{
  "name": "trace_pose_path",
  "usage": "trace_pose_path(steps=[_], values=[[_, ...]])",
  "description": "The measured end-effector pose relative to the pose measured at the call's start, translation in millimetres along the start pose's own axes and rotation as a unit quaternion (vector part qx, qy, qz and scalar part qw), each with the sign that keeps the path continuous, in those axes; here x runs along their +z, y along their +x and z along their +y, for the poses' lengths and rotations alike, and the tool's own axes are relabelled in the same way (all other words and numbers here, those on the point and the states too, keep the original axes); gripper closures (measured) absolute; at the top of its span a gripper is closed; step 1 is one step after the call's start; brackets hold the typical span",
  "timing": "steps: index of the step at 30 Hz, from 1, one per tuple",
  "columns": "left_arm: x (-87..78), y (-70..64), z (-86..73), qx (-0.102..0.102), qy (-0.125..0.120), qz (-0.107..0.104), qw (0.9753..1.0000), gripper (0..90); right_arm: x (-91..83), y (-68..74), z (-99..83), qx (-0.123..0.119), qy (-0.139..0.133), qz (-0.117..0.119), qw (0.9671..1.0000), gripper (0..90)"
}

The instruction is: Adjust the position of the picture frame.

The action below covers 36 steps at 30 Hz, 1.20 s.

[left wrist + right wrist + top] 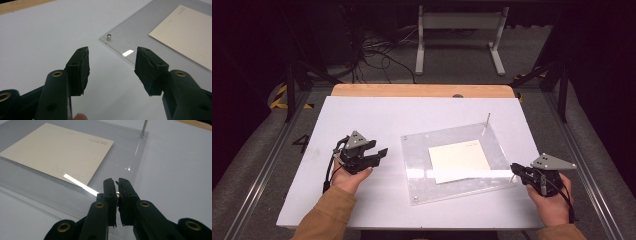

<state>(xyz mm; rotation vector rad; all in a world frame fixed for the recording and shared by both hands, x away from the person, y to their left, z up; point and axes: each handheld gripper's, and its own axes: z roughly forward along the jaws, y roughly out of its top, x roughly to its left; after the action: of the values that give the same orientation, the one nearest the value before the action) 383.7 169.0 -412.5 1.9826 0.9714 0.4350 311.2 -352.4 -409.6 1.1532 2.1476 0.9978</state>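
- Lying flat toward the right half of the white tabletop (pixel 362 120), a clear acrylic panel (pixel 422 150) is covering a cream paper sheet (pixel 458 161); the sheet is sitting roughly at the panel's middle, apparently sandwiched so it stays flat for mounting.
- Standing at the panel's corners are small metal fasteners: a short stud (pixel 109 37) at the far left corner, a taller pin (pixel 488 119) rising upright at the far right corner, and a small one (pixel 414 198) at the near left corner. These are probably clamping the panel to whatever is lying under it, which would explain why work is going on at a corner and not at the paper.
- Working at the near right corner of the panel, the right gripper (pixel 117 190) is pinching a small shiny metal piece (pixel 117 193) between its pads, jaws nearly together. I am judging this to be the fastener for that corner; whether it is being seated or drawn out I cannot tell.
- Waiting over bare tabletop just beside the panel's left edge, the left gripper (pixel 112 67) is holding nothing, jaws spread wide and touching neither panel nor stud. It is pointing toward the far left corner, likely standing ready to steady the panel.
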Motion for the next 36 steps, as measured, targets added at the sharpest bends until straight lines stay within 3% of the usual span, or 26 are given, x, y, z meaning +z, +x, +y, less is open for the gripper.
trace_pose_path(steps=[9,20,23,26,29,32,34,36], values=[[4.8,0.6,0.9,-0.004,-0.003,0.004,1.0000,45.9,24.9,-31.8,17.7,0.011,-0.001,-0.031,0.9995,84.5],[9.7,0.1,0.3,-0.003,0.002,0.003,1.0000,46.0,51.4,-59.0,27.7,0.026,-0.006,-0.044,0.9987,84.5],[11.9,-0.5,0.6,-0.004,0.003,0.002,1.0000,46.2,55.6,-64.4,24.6,0.047,-0.012,-0.037,0.9981,84.6],[15.2,-1.2,1.6,-0.005,0.000,0.003,1.0000,46.9,55.4,-63.3,24.4,0.050,-0.011,-0.042,0.9978,82.7],[20.5,1.4,3.0,-0.002,0.004,0.002,1.0000,49.8,50.9,-59.7,23.7,0.054,-0.014,-0.053,0.9970,74.5],[27.5,7.0,4.1,-0.021,0.015,-0.009,0.9996,55.1,40.3,-55.0,21.1,0.069,-0.024,-0.053,0.9960,68.7],[31.1,12.7,6.8,-0.034,0.017,-0.015,0.9992,64.8,31.4,-50.5,16.1,0.073,-0.041,-0.053,0.9951,68.6],[34.3,16.1,11.5,-0.035,0.020,-0.014,0.9991,75.9,22.4,-45.7,11.0,0.076,-0.044,-0.049,0.9949,68.6]])
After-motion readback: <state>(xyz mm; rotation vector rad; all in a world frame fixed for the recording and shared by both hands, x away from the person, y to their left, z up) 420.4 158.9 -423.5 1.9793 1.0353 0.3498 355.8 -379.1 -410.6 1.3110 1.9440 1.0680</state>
